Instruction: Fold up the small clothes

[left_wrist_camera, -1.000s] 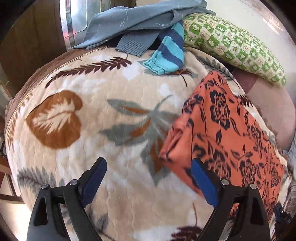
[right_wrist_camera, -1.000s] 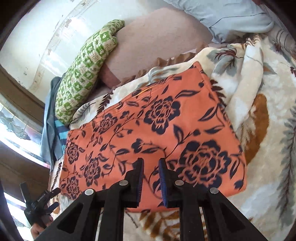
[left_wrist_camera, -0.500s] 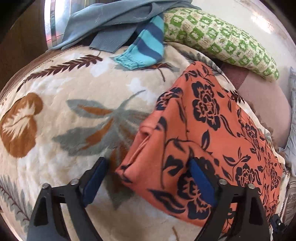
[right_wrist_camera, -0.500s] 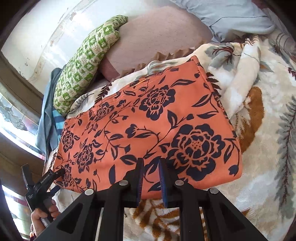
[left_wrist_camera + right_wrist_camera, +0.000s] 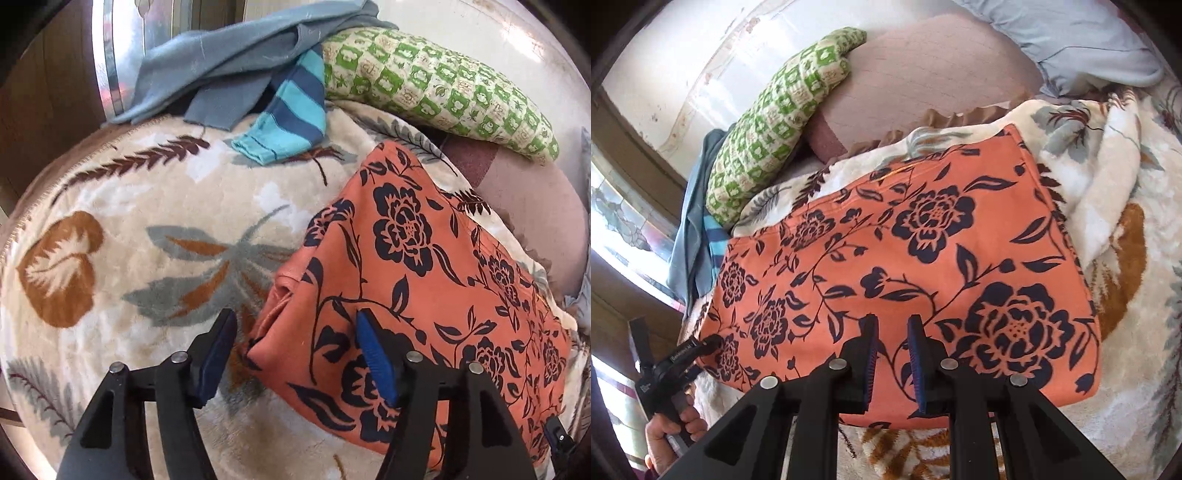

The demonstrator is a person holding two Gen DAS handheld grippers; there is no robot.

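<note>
An orange garment with dark blue flowers [image 5: 424,280] lies folded flat on a leaf-print blanket [image 5: 147,229]. It fills the middle of the right wrist view [image 5: 905,266]. My left gripper [image 5: 295,354] is open, its fingers straddling the garment's near-left corner. It also shows at the lower left of the right wrist view [image 5: 705,343], at the garment's edge. My right gripper [image 5: 892,362] hovers over the garment's near edge, jaws nearly closed with a narrow gap and nothing between them.
A green-and-cream patterned pillow [image 5: 443,88] lies at the back. A grey-blue garment [image 5: 236,62] and a blue-striped sleeve [image 5: 291,122] lie beside it. A pale blue pillow [image 5: 1078,40] and a bunched blanket fold [image 5: 1108,177] are to the right.
My left gripper moved right onto the garment's corner and its jaws narrowed somewhat. My right gripper stayed over the near edge, its view shifting slightly.
</note>
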